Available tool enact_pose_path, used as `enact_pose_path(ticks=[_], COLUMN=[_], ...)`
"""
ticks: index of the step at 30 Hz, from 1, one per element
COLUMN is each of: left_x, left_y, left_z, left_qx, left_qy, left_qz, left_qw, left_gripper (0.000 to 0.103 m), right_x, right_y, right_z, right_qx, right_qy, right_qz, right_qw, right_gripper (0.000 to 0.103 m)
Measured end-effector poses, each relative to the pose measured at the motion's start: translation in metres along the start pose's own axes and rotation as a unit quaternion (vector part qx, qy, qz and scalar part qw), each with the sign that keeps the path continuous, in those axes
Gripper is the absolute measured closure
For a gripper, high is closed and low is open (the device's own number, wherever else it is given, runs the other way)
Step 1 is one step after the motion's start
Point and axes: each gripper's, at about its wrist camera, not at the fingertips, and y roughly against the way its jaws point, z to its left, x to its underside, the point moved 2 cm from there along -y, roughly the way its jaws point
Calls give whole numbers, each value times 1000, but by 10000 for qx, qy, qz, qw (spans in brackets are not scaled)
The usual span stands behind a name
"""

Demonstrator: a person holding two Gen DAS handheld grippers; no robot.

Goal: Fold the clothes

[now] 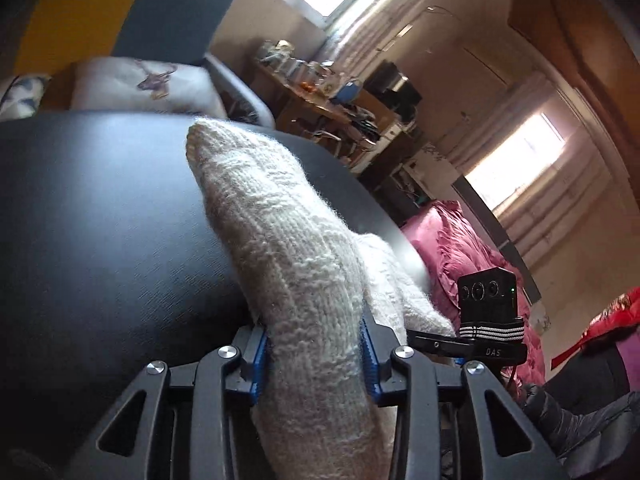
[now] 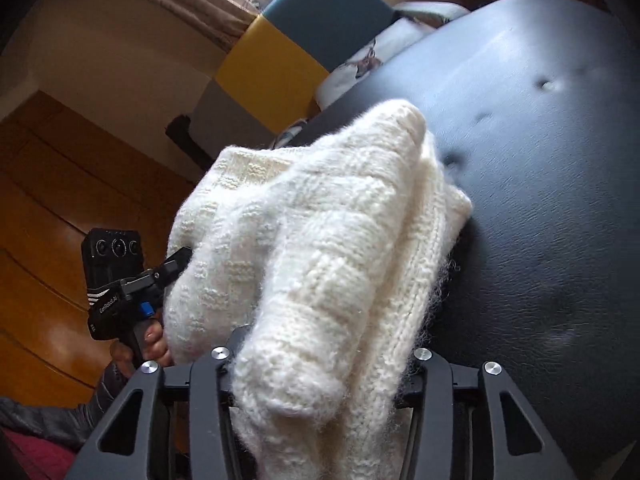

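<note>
One white knit sweater (image 1: pixel 304 280) over black leather table (image 1: pixel 100 200). Two grippers: left gripper (image 1: pixel 316 356), right gripper (image 2: pixel 320 364), each clamped on sweater.

Right claw (image 2: pixel 320 364) grips a white knit (image 2: pixel 312 240) (fuzzy) — over black padding (image 2: pixel 540 160).
</note>
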Motion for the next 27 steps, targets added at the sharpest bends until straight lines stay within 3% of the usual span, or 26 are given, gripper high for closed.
enact_pose_path(ticks=[9,14,18,20,22,24,27], left_x=[-84,-124,-121,-104,-92,-94,-97], left_y=[-77,-145,-214,-248,-262,-261,-260], left_z=[-69,-84,-77,-61,-50,-50,-50], left_qx=[494,416,105,-478,-782,-748,-704], left_qy=[-991,-1280,-1389,-1526,-1631,-1609,-1574], left_qz=[223,546,1151,1485,1553,1544,1534], left_qw=[9936,9894,9835,9759,9712,9719,9730], left_gripper=[66,66,65,64,59,60,59], right_x=[-43,-67,-77,-72,-53,-46,-40], right_y=[98,139,153,150,136,141,149], right_z=[-11,-35,-89,-124,-148,-162,-166], right_qx=[465,1007,1666,1989,1838,1545,1470], right_qy=[89,61,-215,-517,-795,-929,-968], right_qz=[-1135,-1597,-1456,-1180,-1167,-1398,-1479], right_qw=[9924,9820,9750,9715,9728,9736,9732], right_gripper=[56,56,56,57,57,57,55])
